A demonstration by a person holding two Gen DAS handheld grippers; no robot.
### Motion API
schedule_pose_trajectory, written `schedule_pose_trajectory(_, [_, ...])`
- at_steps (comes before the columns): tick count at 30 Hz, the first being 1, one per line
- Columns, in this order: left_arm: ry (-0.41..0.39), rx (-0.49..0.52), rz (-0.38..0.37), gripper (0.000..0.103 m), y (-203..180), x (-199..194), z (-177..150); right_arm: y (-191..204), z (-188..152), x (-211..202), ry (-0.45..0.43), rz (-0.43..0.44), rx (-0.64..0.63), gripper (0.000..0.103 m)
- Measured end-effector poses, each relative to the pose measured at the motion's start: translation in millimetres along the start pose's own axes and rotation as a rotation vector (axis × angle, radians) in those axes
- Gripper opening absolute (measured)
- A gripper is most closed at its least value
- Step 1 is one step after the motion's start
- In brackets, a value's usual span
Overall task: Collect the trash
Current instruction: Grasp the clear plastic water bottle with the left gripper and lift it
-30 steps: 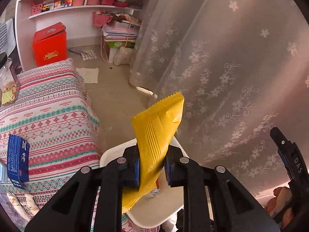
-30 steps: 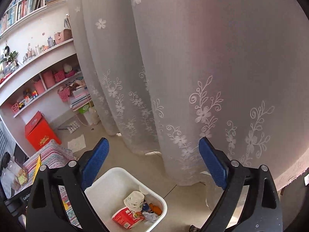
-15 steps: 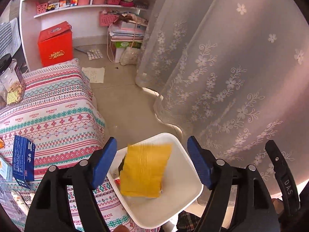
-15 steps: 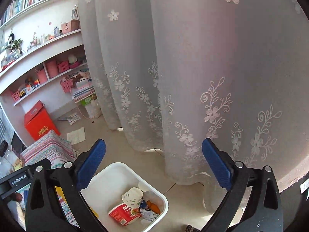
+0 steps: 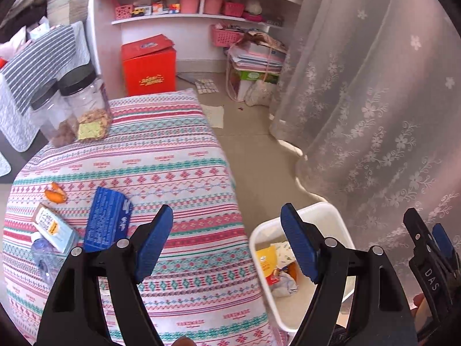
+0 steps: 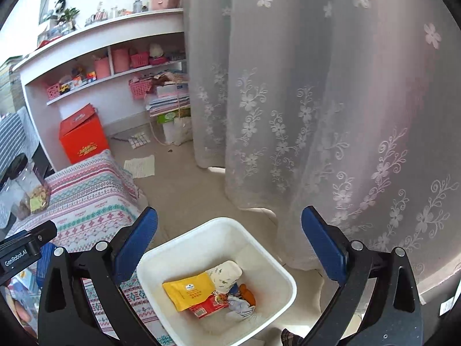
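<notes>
Trash sits both in the white bin (image 6: pixel 278 262) on the floor and on the patterned cloth (image 5: pixel 161 155) that covers the tabletop beside it. In the bin lie a yellow packet (image 6: pixel 188 289), flat on a red wrapper (image 6: pixel 210 305), with a crumpled pale paper cup (image 6: pixel 226 275), a bit of white-and-blue wrapping (image 6: pixel 239 307) and an orange scrap (image 6: pixel 248 292) just beside them. The left tool (image 5: pixel 227 248) hangs over the edge of the cloth next to the bin; its jaws have just been opening, they now stand wide, and nothing is between its blue pads. The right tool (image 6: pixel 229 248) hangs above the bin, jaws spread as wide as they go and empty. On the cloth, near the left tool, lie a blue carton (image 5: pixel 108 220), a small pale box (image 5: pixel 54 230), an orange peel (image 5: pixel 54 196) and a clear plastic bottle (image 5: pixel 43 255) at the cloth's near edge. Farther back on the cloth stand two clear jars with black lids (image 5: pixel 83 106), partly filled with snacks. Behind the bin hangs a sheer curtain with embroidered flowers (image 6: pixel 317 115). A red box (image 5: pixel 148 65) stands on the floor below white shelves (image 5: pixel 201 17) holding pink baskets, and a few sheets of paper (image 6: pixel 139 165) lie on the floor.
</notes>
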State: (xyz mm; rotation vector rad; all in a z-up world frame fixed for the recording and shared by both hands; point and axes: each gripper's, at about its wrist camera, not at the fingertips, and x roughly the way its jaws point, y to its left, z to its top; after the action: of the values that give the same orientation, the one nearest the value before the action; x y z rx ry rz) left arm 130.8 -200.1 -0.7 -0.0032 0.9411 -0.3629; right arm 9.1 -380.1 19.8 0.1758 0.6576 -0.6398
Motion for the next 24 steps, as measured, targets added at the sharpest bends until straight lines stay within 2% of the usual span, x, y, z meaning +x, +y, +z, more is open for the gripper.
schedule_pose_trajectory(6, [0.054,-0.088,0.124,0.075,76,5,-18,60,-11,-1,0.042,0.093,-0.118,0.096])
schedule_pose_trajectory(10, [0.092,-0.186,0.2,0.075,136,10,-30,97,-18,-4,0.074,0.156,-0.178,0.096])
schedule_pose_trajectory(16, [0.145,-0.285,0.33,0.075,219,11,-42,140,-28,-8,0.102,0.219,-0.256,0.096])
schedule_pose_trajectory(20, [0.227,-0.37,0.332,0.075,266,14,-58,166,-33,-10,0.126,0.264,-0.284,0.096])
schedule_pose_trajectory(24, [0.277,-0.495,0.279,0.075,303,16,-74,191,-39,-14,0.144,0.304,-0.315,0.096])
